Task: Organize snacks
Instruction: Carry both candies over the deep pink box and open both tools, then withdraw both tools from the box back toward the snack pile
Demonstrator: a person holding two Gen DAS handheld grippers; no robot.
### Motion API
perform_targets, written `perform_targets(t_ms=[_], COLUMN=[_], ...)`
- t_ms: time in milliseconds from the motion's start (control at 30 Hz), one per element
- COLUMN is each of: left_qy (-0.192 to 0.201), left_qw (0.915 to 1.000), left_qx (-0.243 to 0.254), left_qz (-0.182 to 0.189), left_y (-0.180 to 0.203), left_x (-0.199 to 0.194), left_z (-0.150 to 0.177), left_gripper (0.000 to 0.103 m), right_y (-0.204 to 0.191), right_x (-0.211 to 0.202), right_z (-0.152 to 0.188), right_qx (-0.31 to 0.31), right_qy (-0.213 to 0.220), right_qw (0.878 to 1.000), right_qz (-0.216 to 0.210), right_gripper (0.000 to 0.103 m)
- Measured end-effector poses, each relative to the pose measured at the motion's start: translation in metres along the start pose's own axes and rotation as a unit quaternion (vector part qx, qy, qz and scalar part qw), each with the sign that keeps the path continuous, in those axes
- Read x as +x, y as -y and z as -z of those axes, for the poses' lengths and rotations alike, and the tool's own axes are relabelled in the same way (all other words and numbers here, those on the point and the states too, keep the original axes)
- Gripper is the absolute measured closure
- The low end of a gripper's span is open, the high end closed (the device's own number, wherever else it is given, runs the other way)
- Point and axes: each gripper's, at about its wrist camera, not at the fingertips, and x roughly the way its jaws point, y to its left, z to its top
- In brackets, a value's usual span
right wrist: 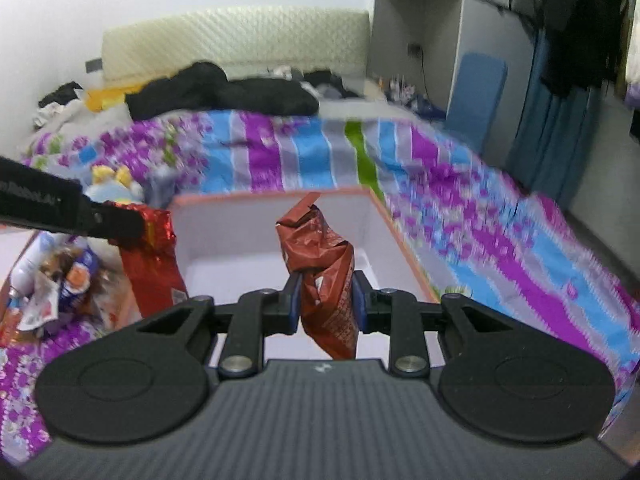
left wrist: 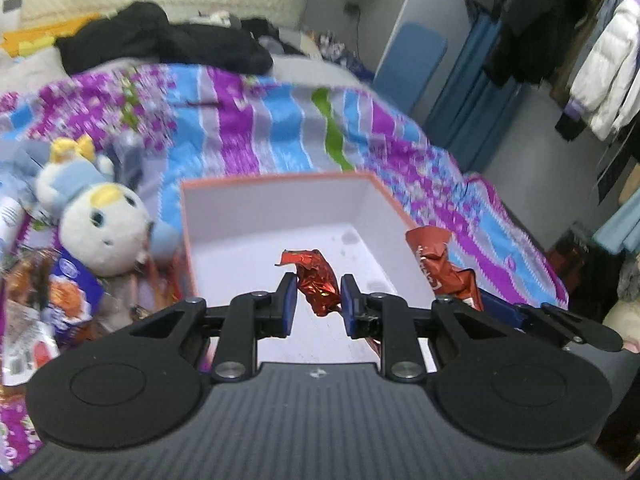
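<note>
My left gripper [left wrist: 318, 282] is shut on a crumpled shiny red foil snack packet [left wrist: 316, 280], held over the near part of an open box [left wrist: 276, 178] with an orange rim and a bare white inside. My right gripper [right wrist: 326, 282] is shut on a taller brown-red snack bag [right wrist: 320, 256], held upright above the same box [right wrist: 232, 224]. In the left wrist view that bag [left wrist: 436, 264] and the right gripper [left wrist: 494, 306] sit just off the box's right edge. In the right wrist view the left gripper [right wrist: 134, 228] with its foil packet [right wrist: 154, 264] is at the box's left side.
The box rests on a bed with a purple, blue and grey striped cover [left wrist: 248, 132]. Left of it lie a white and blue plush toy [left wrist: 100, 220] and a pile of several snack packs [left wrist: 64, 300]. Black clothes [left wrist: 160, 40] lie at the bed's far end.
</note>
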Motion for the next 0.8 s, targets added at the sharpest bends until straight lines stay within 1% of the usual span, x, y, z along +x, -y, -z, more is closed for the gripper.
perform_targets(t_ms=[100, 167, 233, 367, 433, 467, 500, 533, 567, 600, 700, 800], left_qy=[-0.024, -0.038, -0.048, -0.067, -0.073, -0.078, -0.084, -0.084, -0.080, -0.075, -0.061, -0.045], left_qw=[0.9997, 0.9993, 0.9988, 0.9977, 0.9972, 0.9968, 0.9963, 0.9962, 0.9965, 0.9969, 0.9979, 0.9988], left_qx=[0.001, 0.001, 0.003, -0.002, 0.006, 0.008, 0.006, 0.003, 0.002, 0.005, 0.004, 0.009], left_qz=[-0.002, -0.006, -0.011, -0.012, -0.014, -0.017, -0.020, -0.021, -0.022, -0.023, -0.022, -0.020], left_y=[0.001, 0.002, 0.001, -0.002, -0.003, -0.004, -0.005, -0.006, -0.007, -0.006, -0.006, -0.003], left_x=[0.034, 0.051, 0.067, 0.088, 0.094, 0.096, 0.095, 0.093, 0.089, 0.083, 0.064, 0.040], left_z=[0.002, 0.003, 0.004, 0.007, 0.008, 0.008, 0.008, 0.008, 0.008, 0.007, 0.006, 0.003], left_gripper=[0.076, 0.076, 0.076, 0.076, 0.075, 0.072, 0.062, 0.057, 0.049, 0.044, 0.042, 0.042], right_y=[0.007, 0.014, 0.016, 0.017, 0.017, 0.017, 0.018, 0.017, 0.017, 0.017, 0.016, 0.012], right_x=[0.020, 0.034, 0.044, 0.058, 0.061, 0.061, 0.062, 0.060, 0.058, 0.056, 0.043, 0.025], right_z=[0.009, 0.015, 0.020, 0.030, 0.032, 0.032, 0.032, 0.031, 0.030, 0.029, 0.025, 0.017], right_qx=[0.006, 0.019, 0.022, 0.036, 0.046, 0.051, 0.054, 0.054, 0.053, 0.053, 0.064, 0.062], right_qy=[-0.020, -0.035, -0.046, -0.066, -0.073, -0.076, -0.079, -0.078, -0.074, -0.072, -0.063, -0.044], right_qw=[1.000, 0.999, 0.999, 0.997, 0.996, 0.995, 0.995, 0.995, 0.995, 0.996, 0.996, 0.997], right_qz=[-0.002, -0.010, -0.009, -0.019, -0.026, -0.029, -0.032, -0.032, -0.030, -0.027, -0.030, -0.033], right_gripper=[0.074, 0.074, 0.074, 0.074, 0.072, 0.069, 0.066, 0.057, 0.052, 0.052, 0.052, 0.052])
